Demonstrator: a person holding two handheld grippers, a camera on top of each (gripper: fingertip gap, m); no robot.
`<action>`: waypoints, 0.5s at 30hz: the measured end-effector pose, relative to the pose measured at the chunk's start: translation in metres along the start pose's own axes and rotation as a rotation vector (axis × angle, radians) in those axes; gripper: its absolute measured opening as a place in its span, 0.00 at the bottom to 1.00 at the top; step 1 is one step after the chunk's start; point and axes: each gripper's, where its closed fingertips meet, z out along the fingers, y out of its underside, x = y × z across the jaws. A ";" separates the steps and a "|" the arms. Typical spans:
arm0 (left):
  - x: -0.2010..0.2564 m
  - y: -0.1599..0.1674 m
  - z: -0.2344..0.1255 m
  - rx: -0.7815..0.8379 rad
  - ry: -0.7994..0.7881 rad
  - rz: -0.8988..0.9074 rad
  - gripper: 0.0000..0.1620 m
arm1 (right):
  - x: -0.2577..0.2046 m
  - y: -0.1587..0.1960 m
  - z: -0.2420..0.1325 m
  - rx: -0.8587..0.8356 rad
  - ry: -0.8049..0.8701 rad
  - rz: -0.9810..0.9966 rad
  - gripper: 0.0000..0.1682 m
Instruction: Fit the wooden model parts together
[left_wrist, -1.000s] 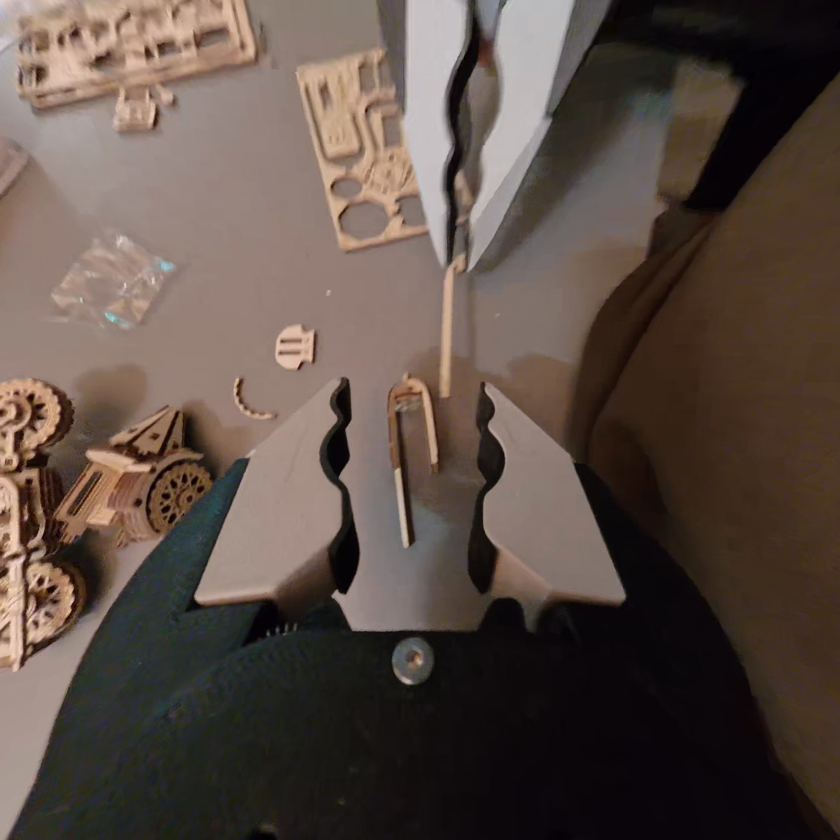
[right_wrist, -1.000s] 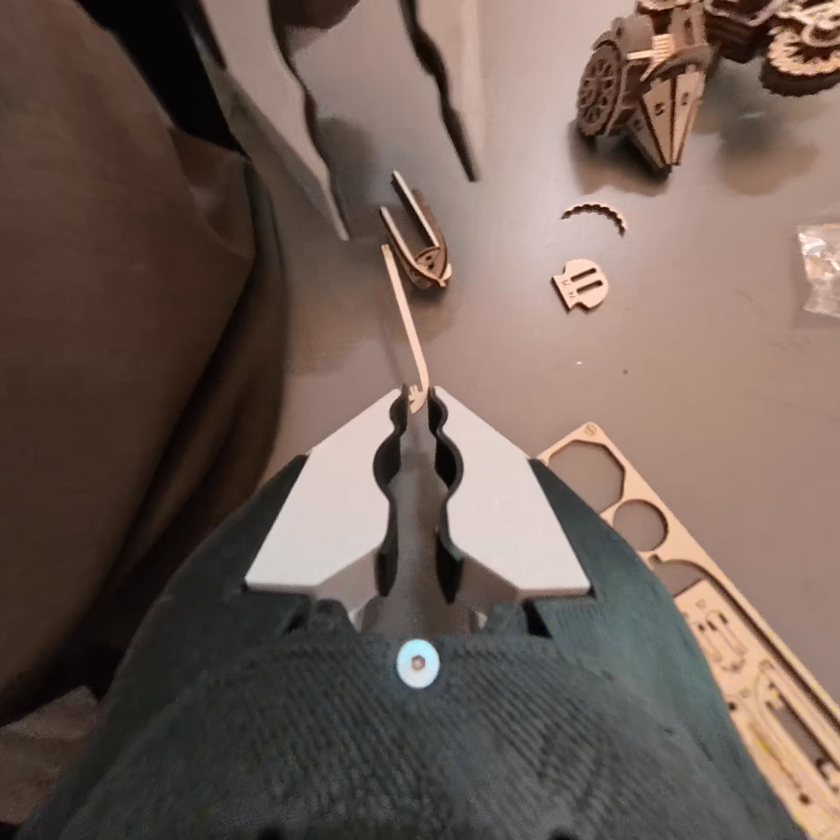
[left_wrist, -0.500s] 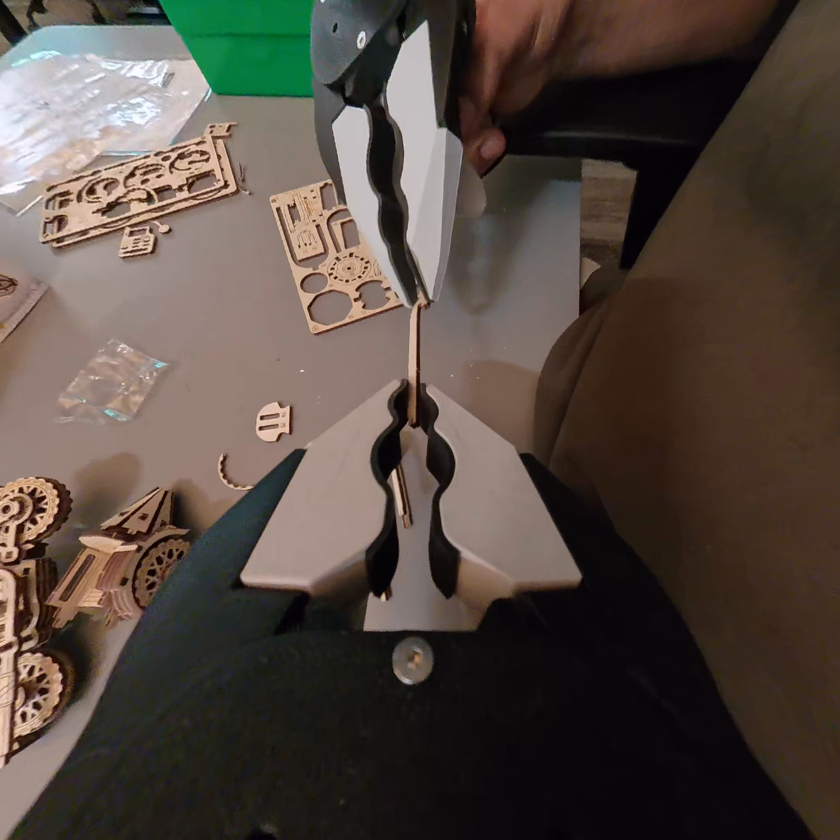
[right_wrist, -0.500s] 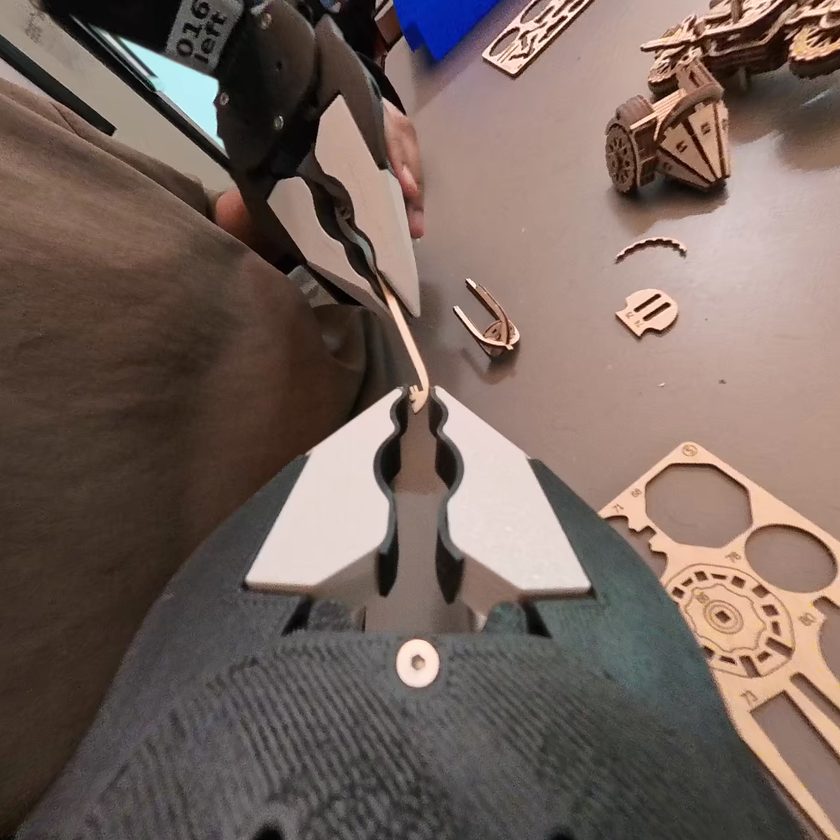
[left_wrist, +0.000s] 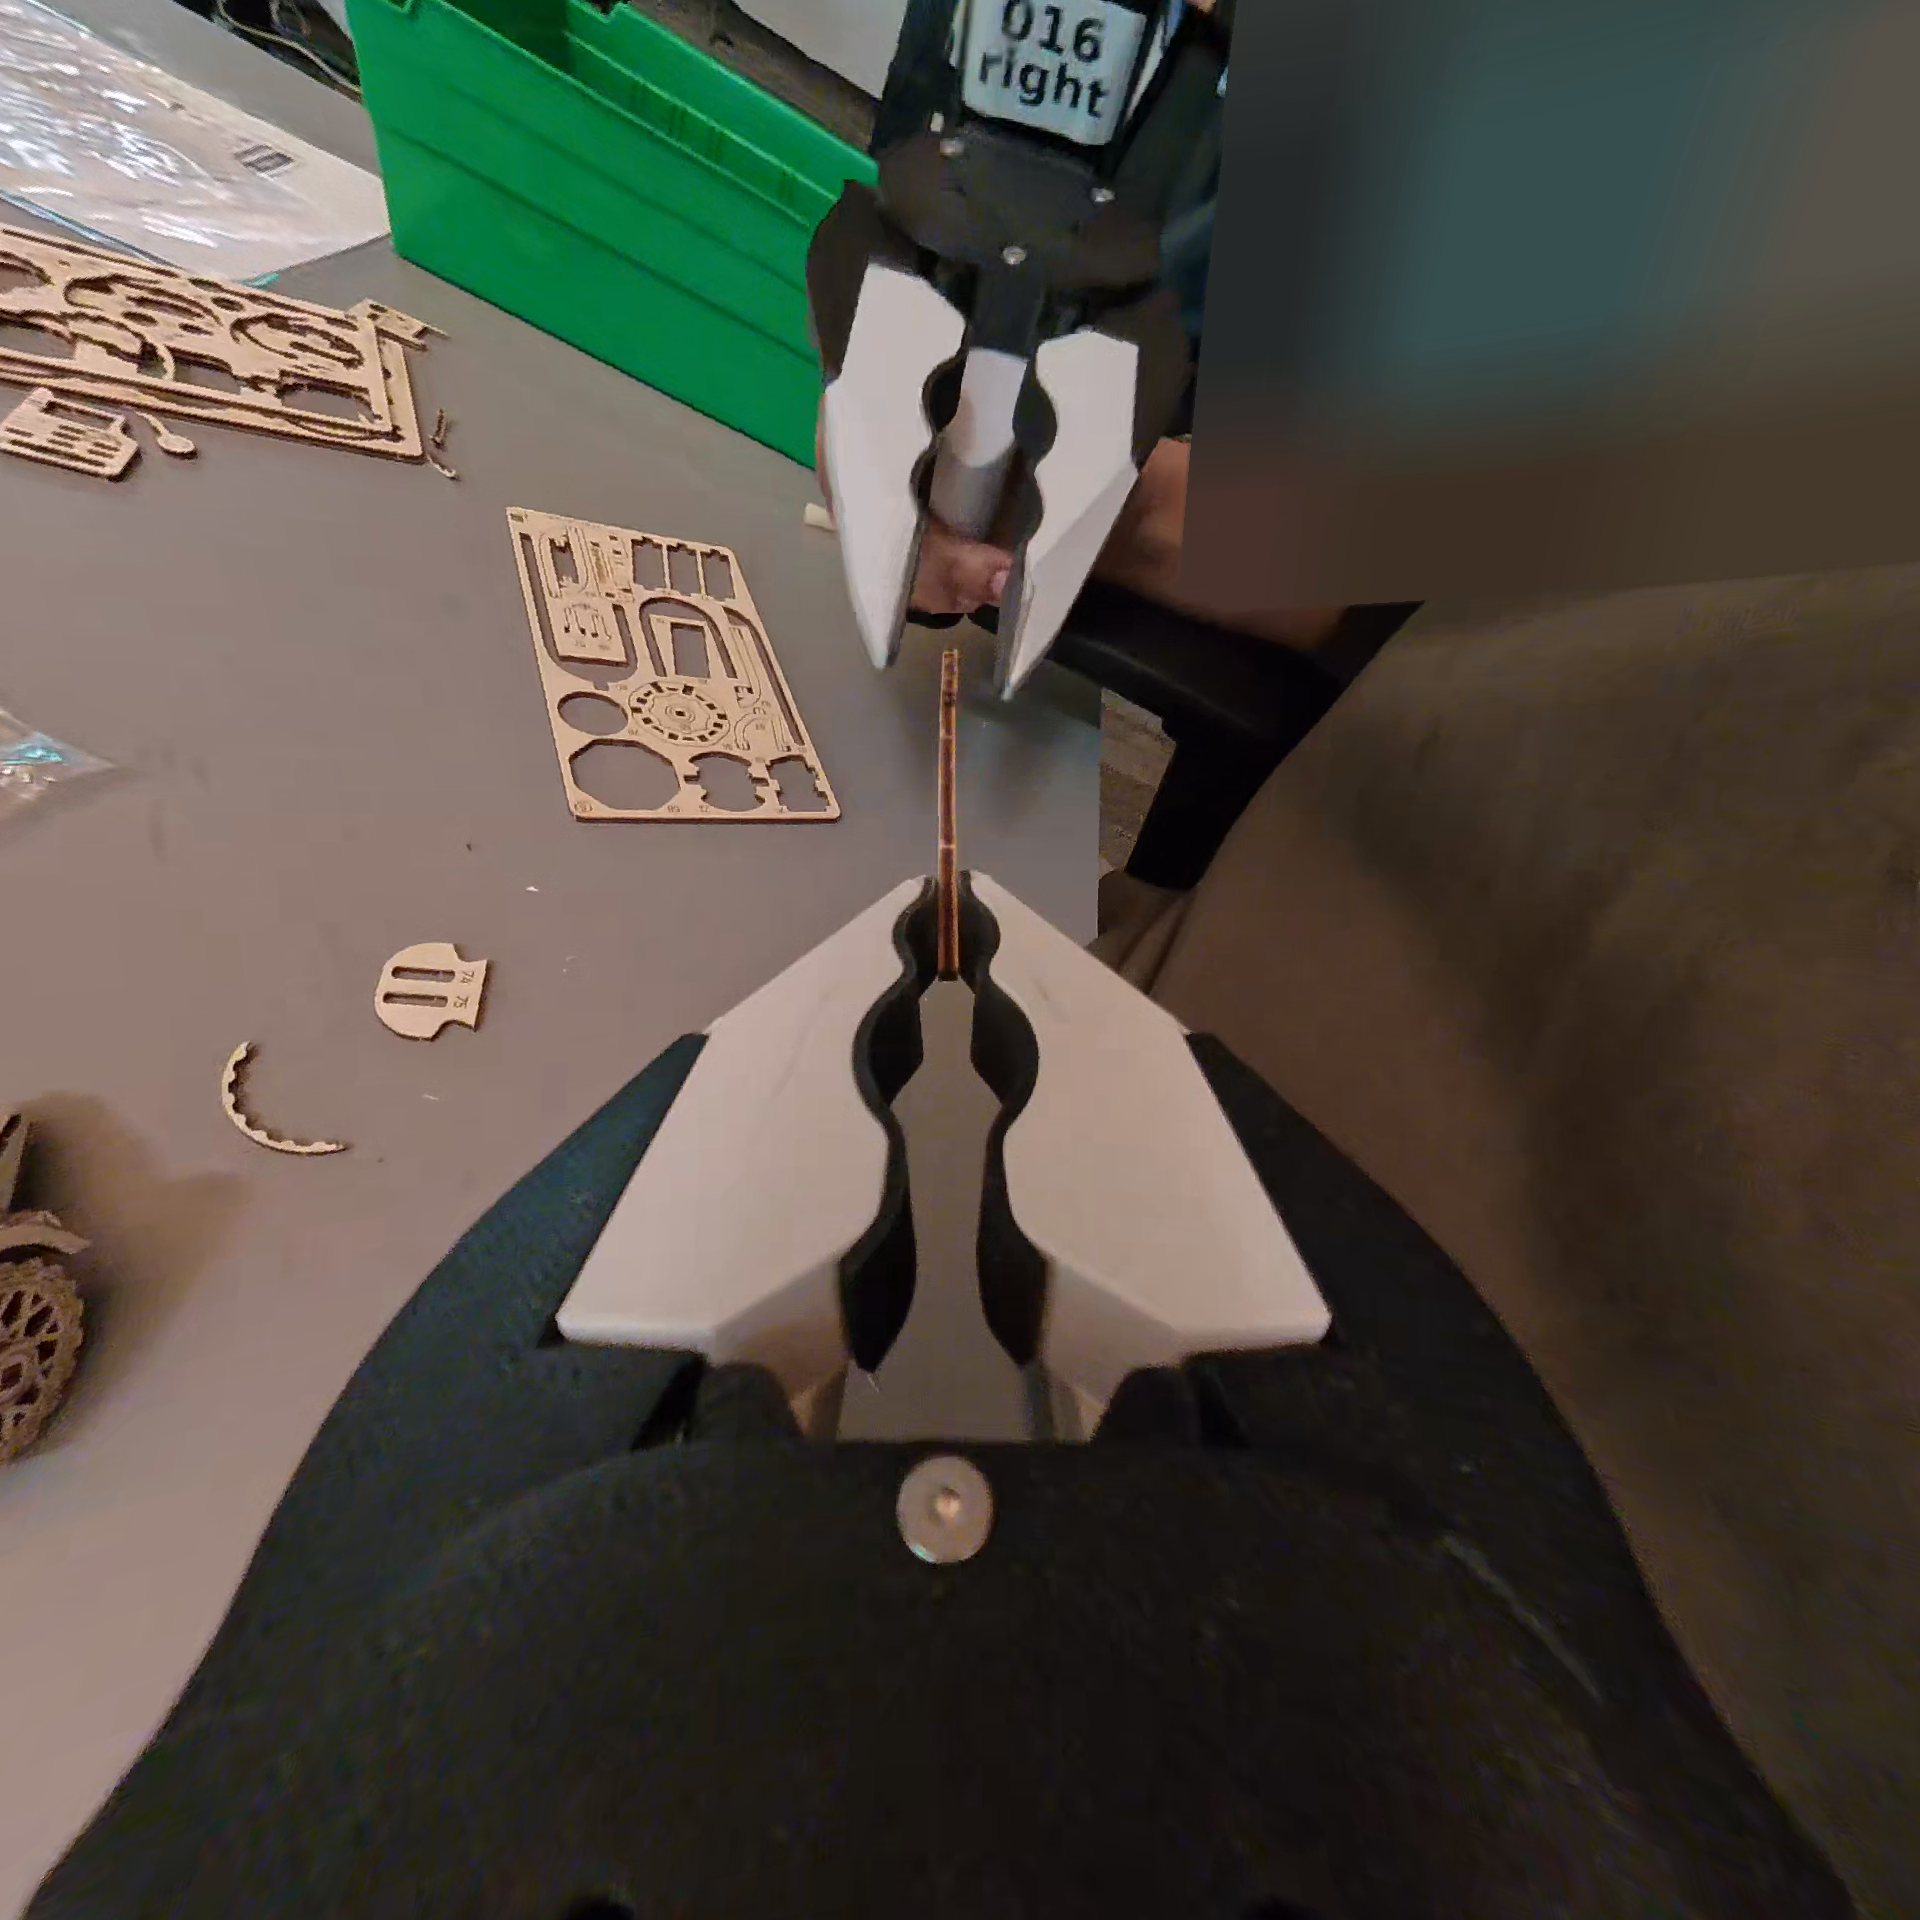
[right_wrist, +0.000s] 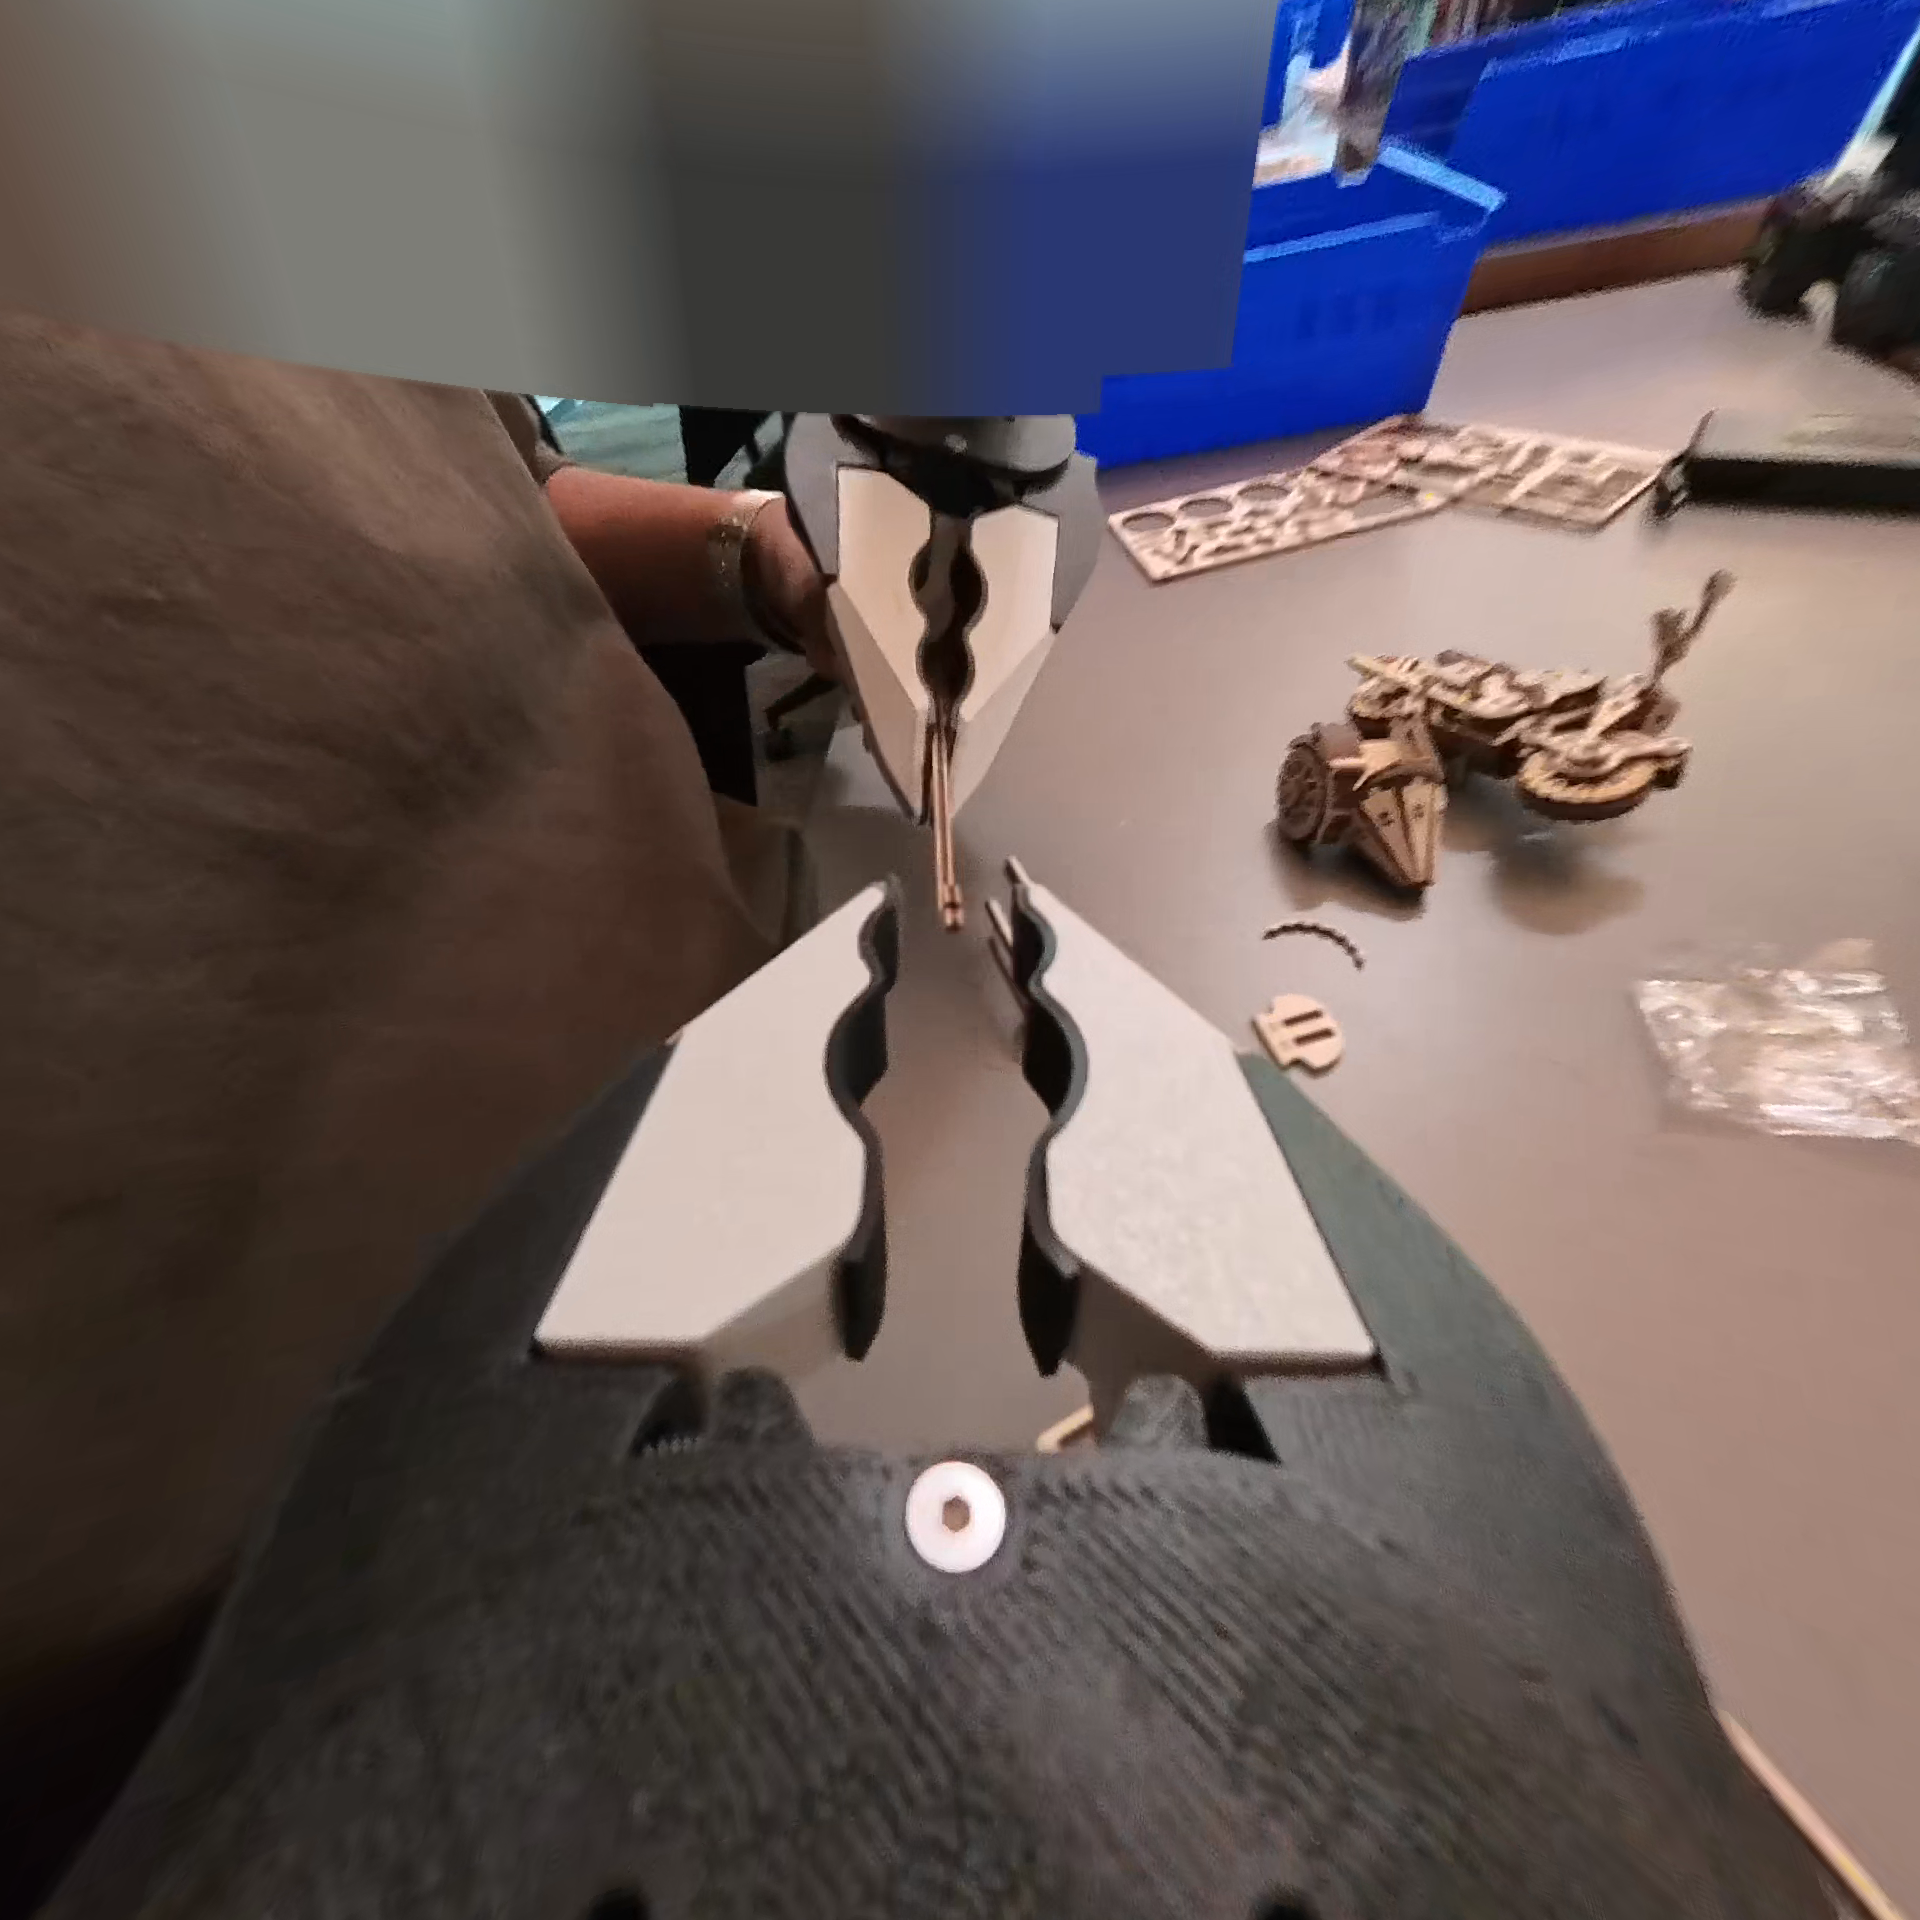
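- The right gripper (right_wrist: 951, 914) has let go of the thin wooden strip (left_wrist: 948, 790); its jaws now stand apart around the strip's free end.
- The left gripper (left_wrist: 948, 883) alone pinches the strip, which juts forward from its tips.
- Judged, the handover is done; the U-shaped part (right_wrist: 1000, 940) lies just beyond the right tips.

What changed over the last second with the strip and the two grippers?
The thin wooden strip changed holders: the right hand-held gripper opened and released its end, while the left hand-held gripper, open a second ago, closed on it and holds it off the table. The loose parts, sheets and model on the grey table stayed put.
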 end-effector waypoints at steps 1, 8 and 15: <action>0.001 -0.002 0.000 0.009 0.002 0.002 0.01 | -0.002 0.003 0.003 -0.016 -0.022 0.027 0.13; 0.005 -0.009 -0.004 0.056 0.033 -0.005 0.00 | -0.006 -0.005 0.005 0.032 -0.053 0.077 0.01; 0.004 -0.011 -0.006 0.073 0.049 -0.028 0.00 | -0.006 -0.011 0.005 0.055 -0.029 0.048 0.00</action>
